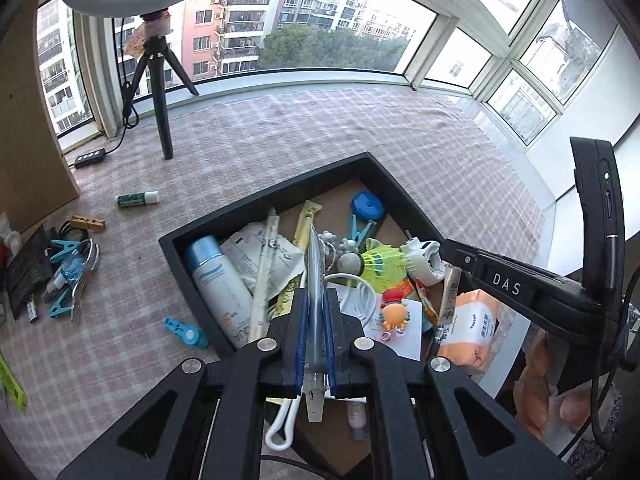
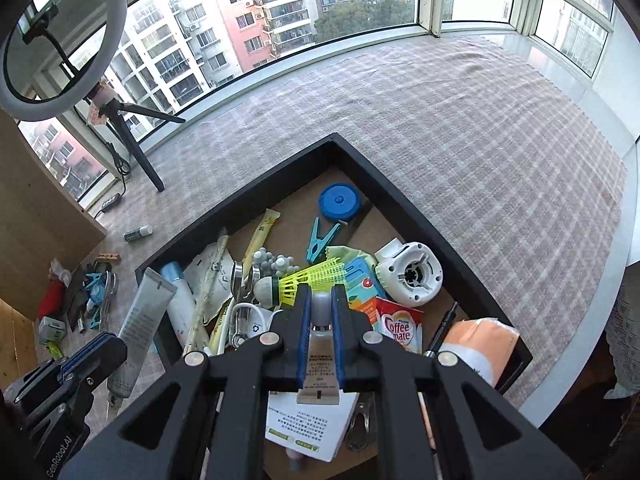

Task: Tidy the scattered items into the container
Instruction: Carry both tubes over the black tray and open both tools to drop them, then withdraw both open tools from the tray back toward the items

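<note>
- Well to the left of the black tray [image 1: 272, 196], a heap of loose items is still lying on the checked cloth: teal clothespegs [image 1: 64, 248], a wooden peg [image 1: 90, 223], and a small green-and-white tube [image 1: 137, 199] a little nearer the tray.
- The left gripper [image 1: 316, 316] is hovering over the tray's near-left part, its jaws clamped on a flat grey tube [image 2: 138, 320] seen edge-on in the left wrist view. The right wrist view is showing that tube hanging just outside the tray's left wall.
- This grey tube is looking soft and light, likely to sag and swing from a pinch at one end; a hold near its stiff crimped end or mid-body should be steadier.
- Inside the tray a white spray bottle [image 1: 216, 284], a yellow shuttlecock [image 1: 380, 264], a blue tape measure [image 2: 339, 200] and a white round gadget [image 2: 412, 276] are already lying crowded together.
- The right gripper [image 2: 320, 320] is hanging over the tray's near middle, jaws clamped on a small white tube with a grey cap [image 2: 320, 344].
- That small tube is looking smooth and squeezable, so it may slip; the pads are gripping its flat body below the cap, which seems the sound place.
- Whether either tube is half empty I cannot tell from these distorted views.
</note>
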The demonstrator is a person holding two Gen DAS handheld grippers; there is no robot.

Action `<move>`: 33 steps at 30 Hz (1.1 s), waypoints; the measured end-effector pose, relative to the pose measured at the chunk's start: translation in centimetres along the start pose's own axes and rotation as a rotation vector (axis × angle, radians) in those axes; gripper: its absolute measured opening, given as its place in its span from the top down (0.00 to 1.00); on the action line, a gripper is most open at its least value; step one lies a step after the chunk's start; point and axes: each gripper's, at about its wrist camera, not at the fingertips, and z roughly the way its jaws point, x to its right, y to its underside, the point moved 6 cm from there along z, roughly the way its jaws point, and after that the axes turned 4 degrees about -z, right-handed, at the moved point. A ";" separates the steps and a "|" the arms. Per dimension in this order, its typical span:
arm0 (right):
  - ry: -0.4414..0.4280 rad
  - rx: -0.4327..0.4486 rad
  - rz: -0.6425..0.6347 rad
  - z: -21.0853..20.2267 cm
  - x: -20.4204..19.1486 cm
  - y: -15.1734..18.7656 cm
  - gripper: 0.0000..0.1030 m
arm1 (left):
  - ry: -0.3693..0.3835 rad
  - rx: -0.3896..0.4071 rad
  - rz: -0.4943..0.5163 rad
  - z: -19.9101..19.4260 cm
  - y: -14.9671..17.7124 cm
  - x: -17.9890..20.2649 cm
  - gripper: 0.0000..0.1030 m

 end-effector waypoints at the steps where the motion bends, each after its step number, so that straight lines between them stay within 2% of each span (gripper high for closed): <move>1: 0.004 -0.004 0.000 0.0 0.4 -0.2 0.79 | -0.007 -0.013 -0.001 0.4 0.0 0.5 0.68; 2: 0.001 -0.004 0.004 0.0 0.7 -0.4 0.59 | -0.014 -0.014 -0.006 0.5 -0.1 0.8 0.55; 3: -0.013 0.009 0.008 -0.2 0.9 -0.6 0.49 | -0.018 0.011 -0.010 0.4 -0.2 0.9 0.46; 8: -0.036 0.047 -0.047 -0.8 -0.1 -1.2 0.48 | -0.064 0.024 -0.023 0.3 0.0 -0.4 0.49; 15: -0.113 0.027 -0.118 0.7 -4.8 -0.5 0.48 | -0.118 0.040 -0.105 -1.0 1.0 -5.4 0.50; 19: -0.181 0.025 -0.176 1.1 -8.7 0.2 0.48 | -0.156 0.043 -0.161 -2.0 2.1 -9.5 0.50; 26: -0.237 -0.014 -0.262 2.5 -15.6 1.0 0.48 | -0.234 0.040 -0.241 -3.8 4.2 -17.2 0.50; 33: -0.268 -0.034 -0.368 3.9 -23.6 0.8 0.48 | -0.320 0.053 -0.297 -6.1 3.4 -25.9 0.50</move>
